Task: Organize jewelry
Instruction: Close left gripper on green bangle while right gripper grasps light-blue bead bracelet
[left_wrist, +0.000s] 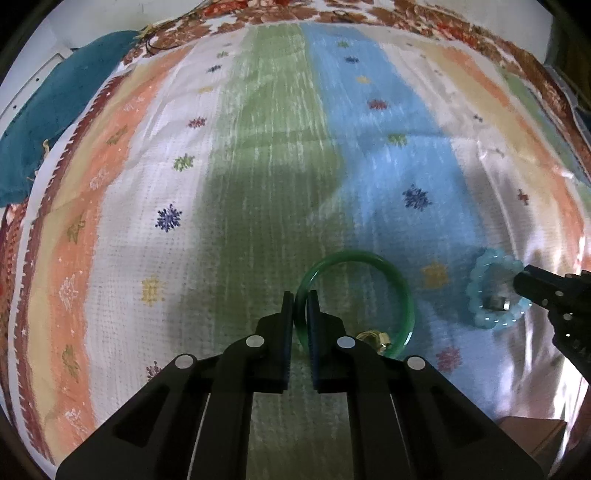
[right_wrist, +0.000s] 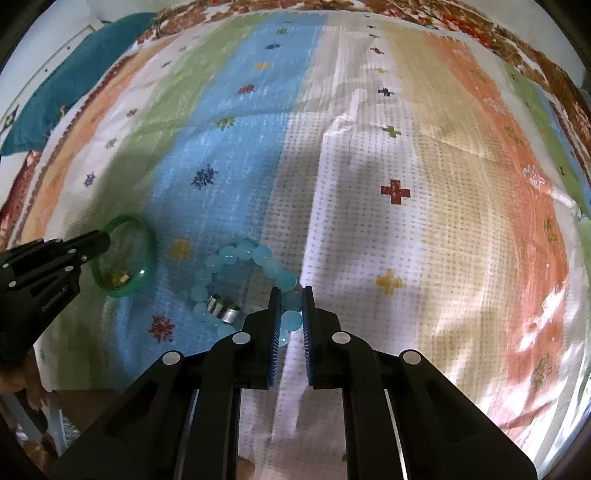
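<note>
A green bangle (left_wrist: 400, 291) lies on the striped cloth, with a small gold ring (left_wrist: 373, 339) inside it. My left gripper (left_wrist: 301, 301) is shut on the bangle's left rim. It also shows in the right wrist view (right_wrist: 105, 236), gripping the bangle (right_wrist: 146, 258). A light blue bead bracelet (right_wrist: 236, 258) lies to the right, with a silver ring (right_wrist: 223, 308) inside it. My right gripper (right_wrist: 290, 295) is shut on the bracelet's right side. In the left wrist view the bracelet (left_wrist: 480, 291) and right gripper (left_wrist: 521, 277) sit at the right.
The striped embroidered cloth (left_wrist: 258, 166) covers the surface. A teal cloth (left_wrist: 55, 110) lies at the far left edge. A brown box corner (left_wrist: 532, 435) shows at the lower right of the left wrist view.
</note>
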